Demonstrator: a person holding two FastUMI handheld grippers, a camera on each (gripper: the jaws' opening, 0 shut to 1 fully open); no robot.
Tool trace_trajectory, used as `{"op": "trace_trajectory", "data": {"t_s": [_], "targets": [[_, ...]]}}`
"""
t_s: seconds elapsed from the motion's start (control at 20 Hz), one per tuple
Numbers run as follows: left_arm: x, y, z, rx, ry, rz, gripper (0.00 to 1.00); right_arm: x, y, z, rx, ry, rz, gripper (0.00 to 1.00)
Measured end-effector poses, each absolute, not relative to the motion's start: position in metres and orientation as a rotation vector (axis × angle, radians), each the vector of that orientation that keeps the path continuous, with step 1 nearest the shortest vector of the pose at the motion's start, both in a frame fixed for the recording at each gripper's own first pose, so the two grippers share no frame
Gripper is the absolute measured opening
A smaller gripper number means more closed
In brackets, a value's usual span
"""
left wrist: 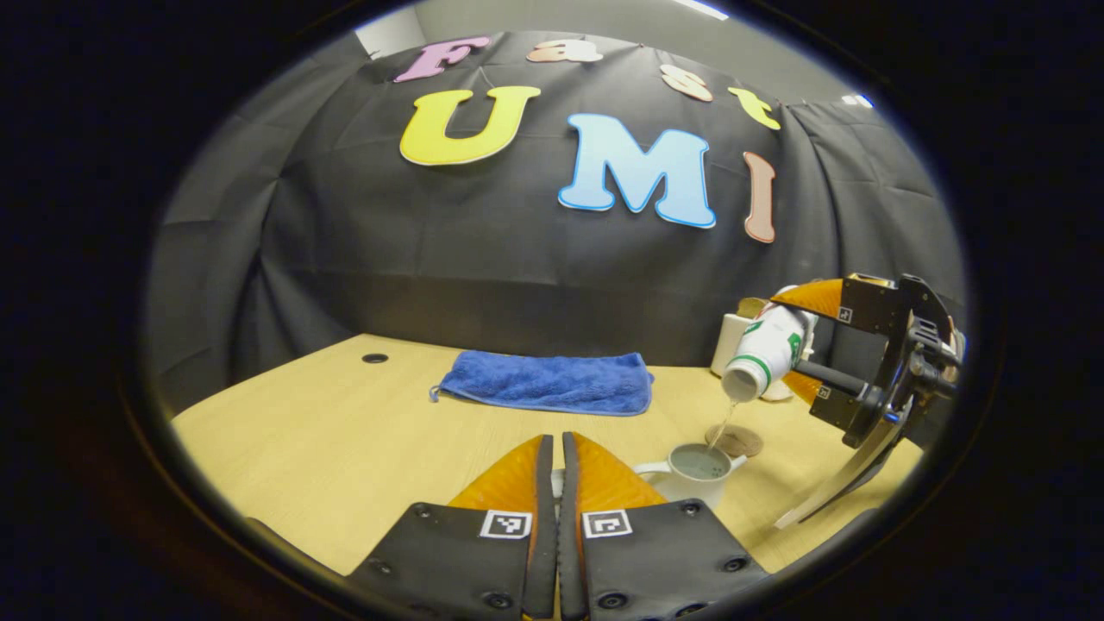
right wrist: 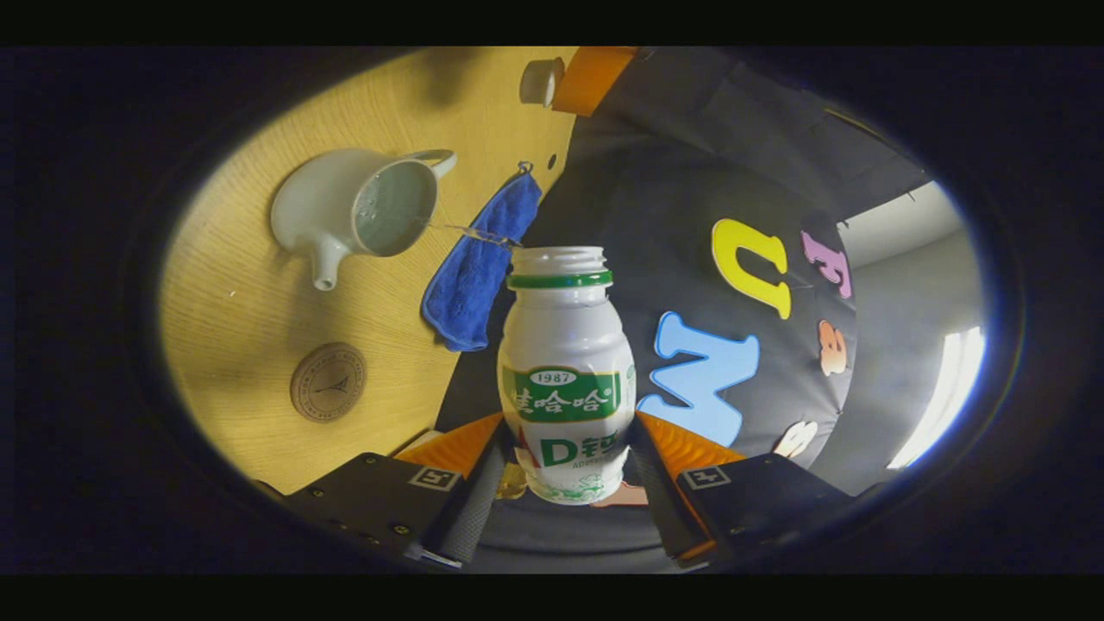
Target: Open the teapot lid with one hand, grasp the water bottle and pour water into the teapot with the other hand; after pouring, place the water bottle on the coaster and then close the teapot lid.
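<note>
My right gripper (right wrist: 565,440) is shut on a white water bottle (right wrist: 565,379) with a green label and no cap. The bottle (left wrist: 768,349) is tilted mouth-down above the white teapot (left wrist: 694,470), and a thin stream of water (left wrist: 720,427) falls into the open pot. The teapot (right wrist: 345,216) holds some water. A round brown coaster (left wrist: 735,440) lies just behind the pot, and the coaster (right wrist: 328,381) is bare. My left gripper (left wrist: 556,442) has its fingers pressed together, up and to the left of the pot. The small white teapot lid (right wrist: 542,82) sits pinched at one of its fingers (right wrist: 595,78).
A folded blue towel (left wrist: 548,382) lies at the back middle of the wooden table (left wrist: 345,431). A white box (left wrist: 731,341) stands at the back right behind the bottle. There is a small round hole (left wrist: 374,357) in the table at the far left.
</note>
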State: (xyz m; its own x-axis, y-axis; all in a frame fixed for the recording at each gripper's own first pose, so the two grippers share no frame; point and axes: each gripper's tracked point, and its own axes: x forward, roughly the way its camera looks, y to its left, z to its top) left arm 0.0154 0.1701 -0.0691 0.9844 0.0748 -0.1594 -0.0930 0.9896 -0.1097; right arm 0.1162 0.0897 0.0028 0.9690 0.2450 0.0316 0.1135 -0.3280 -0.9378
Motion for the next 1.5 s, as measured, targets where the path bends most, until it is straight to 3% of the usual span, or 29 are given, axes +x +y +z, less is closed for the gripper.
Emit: {"op": "trace_trajectory", "data": {"t_s": [0.2,0.25,0.3,0.45,0.65,0.7,0.9,0.95,1.05,1.1,1.15,1.4,1.45,1.5], "targets": [[0.016,0.168,-0.071,-0.118,0.157,0.08,0.08,0.116,0.094,0.01,-1.937,-0.287,0.131,0.78],[0.016,0.167,-0.071,-0.119,0.158,0.079,0.12,0.116,0.095,0.012,-1.943,-0.296,0.129,0.78],[0.016,0.167,-0.071,-0.119,0.158,0.078,0.08,0.116,0.095,0.014,-1.948,-0.304,0.127,0.78],[0.017,0.166,-0.071,-0.12,0.158,0.074,0.12,0.114,0.099,0.019,-1.967,-0.329,0.123,0.78],[0.016,0.165,-0.071,-0.12,0.159,0.071,0.12,0.114,0.104,0.025,-1.989,-0.355,0.116,0.77],[0.015,0.165,-0.07,-0.119,0.159,0.071,0.08,0.115,0.104,0.028,-1.995,-0.367,0.112,0.78],[0.015,0.166,-0.07,-0.119,0.159,0.071,0.12,0.115,0.107,0.035,-2.017,-0.402,0.097,0.78],[0.015,0.166,-0.071,-0.119,0.159,0.071,0.08,0.114,0.108,0.037,-2.021,-0.41,0.095,0.78],[0.016,0.165,-0.071,-0.116,0.159,0.069,0.12,0.111,0.11,0.04,-2.029,-0.426,0.089,0.78],[0.016,0.165,-0.071,-0.115,0.159,0.069,0.04,0.111,0.111,0.041,-2.03,-0.434,0.087,0.77],[0.016,0.165,-0.071,-0.115,0.159,0.069,0.08,0.11,0.112,0.043,-2.032,-0.44,0.086,0.77],[0.017,0.163,-0.07,-0.115,0.156,0.067,0.08,0.107,0.115,0.047,-2.007,-0.452,0.083,0.77],[0.017,0.162,-0.068,-0.119,0.15,0.064,0.04,0.108,0.112,0.042,-1.976,-0.428,0.095,0.77],[0.017,0.161,-0.067,-0.124,0.146,0.059,0.12,0.109,0.107,0.035,-1.937,-0.397,0.106,0.77]]}}
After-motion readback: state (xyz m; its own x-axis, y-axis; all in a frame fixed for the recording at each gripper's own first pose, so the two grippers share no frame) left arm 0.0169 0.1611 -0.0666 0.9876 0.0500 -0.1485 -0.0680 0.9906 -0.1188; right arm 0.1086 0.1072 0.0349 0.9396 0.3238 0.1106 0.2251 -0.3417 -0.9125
